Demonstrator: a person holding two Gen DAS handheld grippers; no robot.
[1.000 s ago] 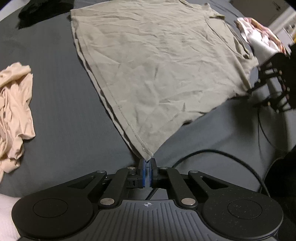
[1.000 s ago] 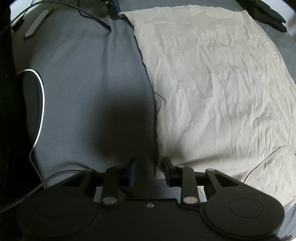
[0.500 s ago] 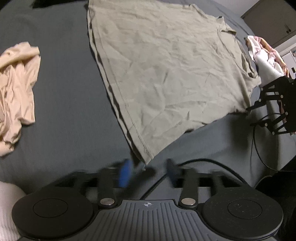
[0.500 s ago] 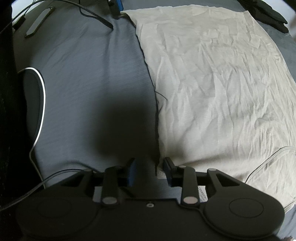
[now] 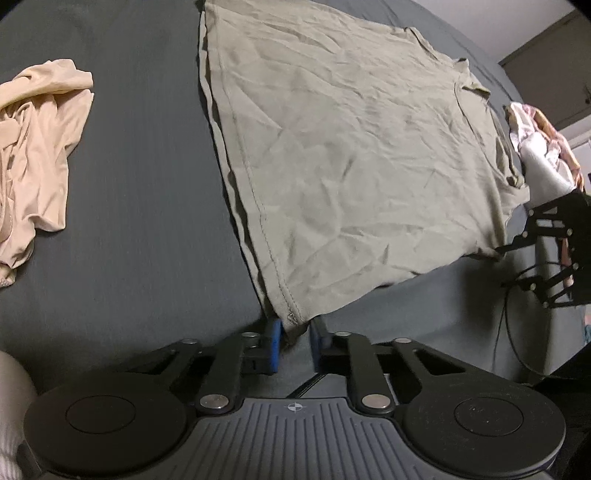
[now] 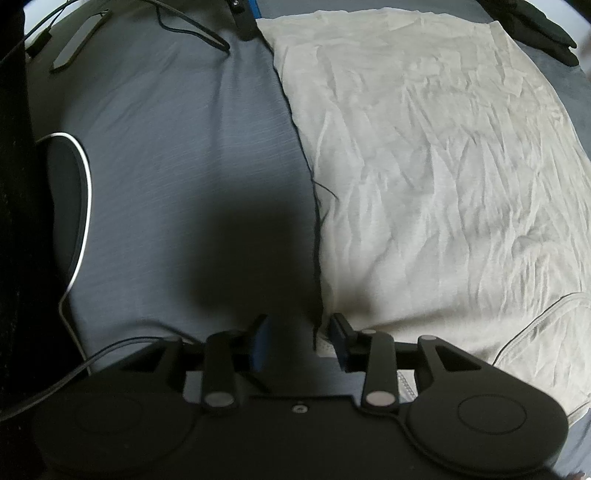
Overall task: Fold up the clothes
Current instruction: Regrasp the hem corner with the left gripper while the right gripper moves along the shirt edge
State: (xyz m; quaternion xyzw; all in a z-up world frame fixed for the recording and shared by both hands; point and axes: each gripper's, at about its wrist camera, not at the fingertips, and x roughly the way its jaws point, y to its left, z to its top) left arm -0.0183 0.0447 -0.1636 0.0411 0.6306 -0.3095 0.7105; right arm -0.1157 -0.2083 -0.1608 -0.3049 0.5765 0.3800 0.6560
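— On the far left of the dark grey bed (image 5: pixel 140 192), why is that crumpled peach-coloured garment (image 5: pixel 37 147) off alone?

— Probably awaiting its turn. The wrinkled olive-khaki cotton T-shirt (image 5: pixel 351 158) lies spread flat mid-bed, ready for folding, I'd judge.

— And the left tool (image 5: pixel 295 341)?

— Held low and level, blue pads spread, the shirt's hem corner lying loose between them.

— The right tool (image 6: pixel 300 341)?

— Also low, spread wide at the shirt's side edge, gripping nothing. A black cable (image 6: pixel 192 31) trails beyond.
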